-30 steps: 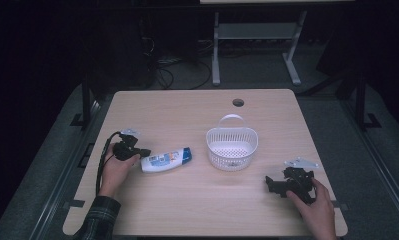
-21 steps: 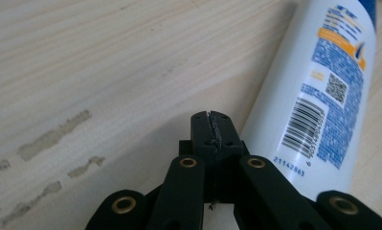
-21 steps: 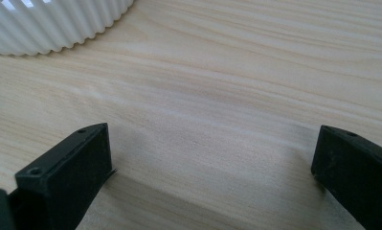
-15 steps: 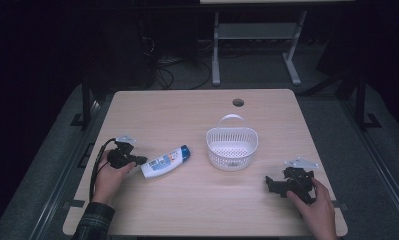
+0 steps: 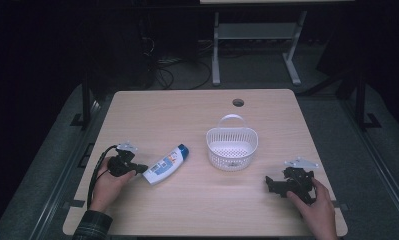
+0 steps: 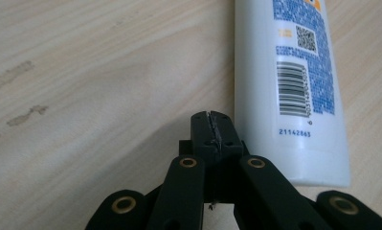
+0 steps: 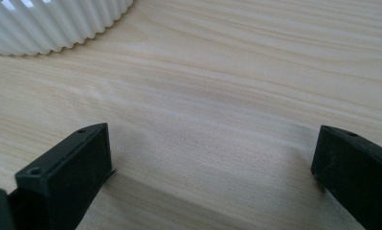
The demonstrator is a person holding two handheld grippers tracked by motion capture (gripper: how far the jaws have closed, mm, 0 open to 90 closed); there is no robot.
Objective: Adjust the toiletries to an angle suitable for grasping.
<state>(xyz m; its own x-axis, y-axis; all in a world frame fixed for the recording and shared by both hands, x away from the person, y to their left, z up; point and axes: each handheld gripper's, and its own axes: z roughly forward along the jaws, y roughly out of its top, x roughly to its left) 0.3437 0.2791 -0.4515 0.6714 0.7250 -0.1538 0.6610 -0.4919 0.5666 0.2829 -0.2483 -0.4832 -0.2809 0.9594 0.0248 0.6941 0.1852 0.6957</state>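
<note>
Lying on its side on the tabletop point(image 5: 197, 210), a white bottle point(image 5: 165, 164) with a blue cap is seen left of centre, its cap end turned toward the basket point(image 5: 232, 148) and its flat base toward the left tool point(image 5: 141, 168). That tool is held low by the left hand point(image 5: 107, 185), with its jaws pressed fully together on nothing. In the left gripper view, the closed tips point(image 6: 212, 130) are seen just beside the base end of the bottle point(image 6: 294, 91), alongside its barcode label; contact cannot be told. The white basket, with its handle at the far side, stands near the middle of the tabletop, well apart from the bottle. The right tool point(image 5: 271, 184) is held by the right hand point(image 5: 312, 205) near the front right corner, its jaws spread wide and empty over bare wood, with the ribbed basket wall point(image 7: 54, 24) seen beyond them.
</note>
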